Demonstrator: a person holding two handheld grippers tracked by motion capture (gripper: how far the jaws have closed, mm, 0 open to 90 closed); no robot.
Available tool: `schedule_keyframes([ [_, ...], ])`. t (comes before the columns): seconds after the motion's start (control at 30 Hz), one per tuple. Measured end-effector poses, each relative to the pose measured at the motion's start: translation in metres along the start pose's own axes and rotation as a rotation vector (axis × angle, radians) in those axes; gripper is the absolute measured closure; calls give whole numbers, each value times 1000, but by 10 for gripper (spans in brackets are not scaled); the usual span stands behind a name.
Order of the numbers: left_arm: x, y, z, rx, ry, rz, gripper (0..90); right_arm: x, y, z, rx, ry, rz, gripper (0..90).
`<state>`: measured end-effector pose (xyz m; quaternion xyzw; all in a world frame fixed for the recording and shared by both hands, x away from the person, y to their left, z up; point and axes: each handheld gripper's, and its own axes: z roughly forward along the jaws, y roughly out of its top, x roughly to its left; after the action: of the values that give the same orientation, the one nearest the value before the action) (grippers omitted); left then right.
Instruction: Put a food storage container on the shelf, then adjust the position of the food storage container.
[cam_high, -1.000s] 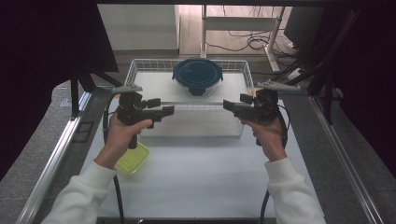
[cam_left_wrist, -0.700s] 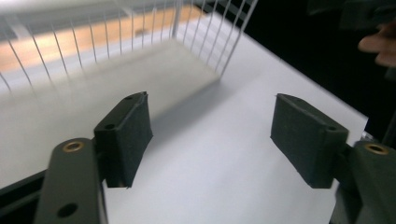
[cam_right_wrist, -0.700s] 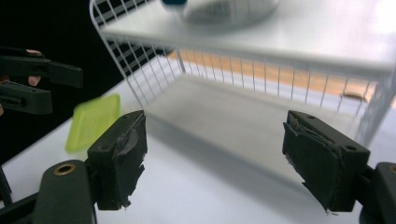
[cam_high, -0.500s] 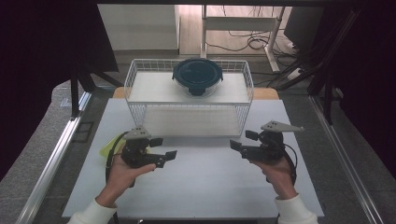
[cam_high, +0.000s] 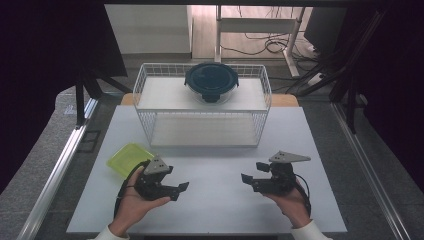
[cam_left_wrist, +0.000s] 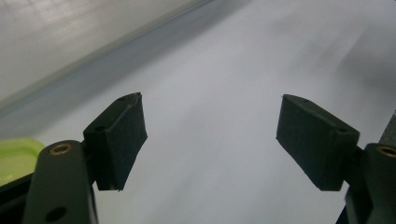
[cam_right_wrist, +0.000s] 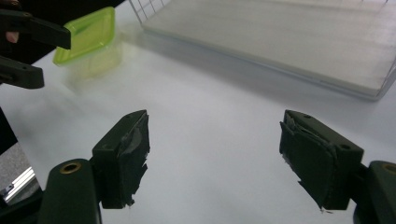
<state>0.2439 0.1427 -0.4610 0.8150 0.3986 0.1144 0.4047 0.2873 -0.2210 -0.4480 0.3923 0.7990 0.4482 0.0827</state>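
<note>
My left gripper (cam_high: 181, 190) is held low over the white table (cam_high: 220, 200) near its front left, open and empty; in its own view (cam_left_wrist: 210, 140) the jaws stand wide apart over bare table. My right gripper (cam_high: 251, 174) is held at the front right, open and empty too, with its jaws spread in its own view (cam_right_wrist: 215, 154). A lime-green lidded container (cam_high: 129, 159) sits on the table just behind the left hand, also seen at the upper left (cam_right_wrist: 89, 35) of the right gripper view. A round dark-lidded container (cam_high: 211, 81) rests on top of the white wire rack (cam_high: 150, 120).
The wire rack stands across the middle back of the table, and its lower shelf (cam_right_wrist: 289, 42) lies ahead of the right gripper. Metal rails run along both table sides (cam_high: 55, 170). Cables and desk legs lie on the floor beyond (cam_high: 260, 45).
Both hands have drawn back from the rack's front towards the table's near edge and dropped lower. The green container, earlier partly covered by the left hand, now shows whole.
</note>
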Motion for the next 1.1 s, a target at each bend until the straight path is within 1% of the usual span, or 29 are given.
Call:
schedule_keyframes([
  [0.1,3,-5,0,8,13,-11,242,0,-2,4,13,-1,1,247],
  [0.3,7,-13,-1,28,29,-23,244,2,-4,2,3,-4,-5,257],
  [0.47,5,-12,-4,11,29,-40,243,-1,-7,0,4,-6,-8,271],
  [0.57,4,-12,-6,10,31,-38,242,-1,-9,-4,-6,-11,-7,269],
  [0.7,5,-8,-4,10,18,-41,240,-2,-12,-9,-15,-27,4,258],
  [0.73,5,-6,-3,12,10,-37,238,-3,-13,-11,-15,-29,7,257],
  [0.8,4,-1,-4,6,8,-26,230,-3,-16,-16,-24,-32,15,256],
  [0.9,5,6,-10,-24,1,-26,227,-3,-16,-23,-38,-44,25,256],
  [1.03,9,10,-22,-46,17,-18,226,-4,-15,-24,-34,-49,21,258],
  [1.1,13,12,-28,-56,28,-23,226,-4,-14,-22,-28,-47,21,259],
])
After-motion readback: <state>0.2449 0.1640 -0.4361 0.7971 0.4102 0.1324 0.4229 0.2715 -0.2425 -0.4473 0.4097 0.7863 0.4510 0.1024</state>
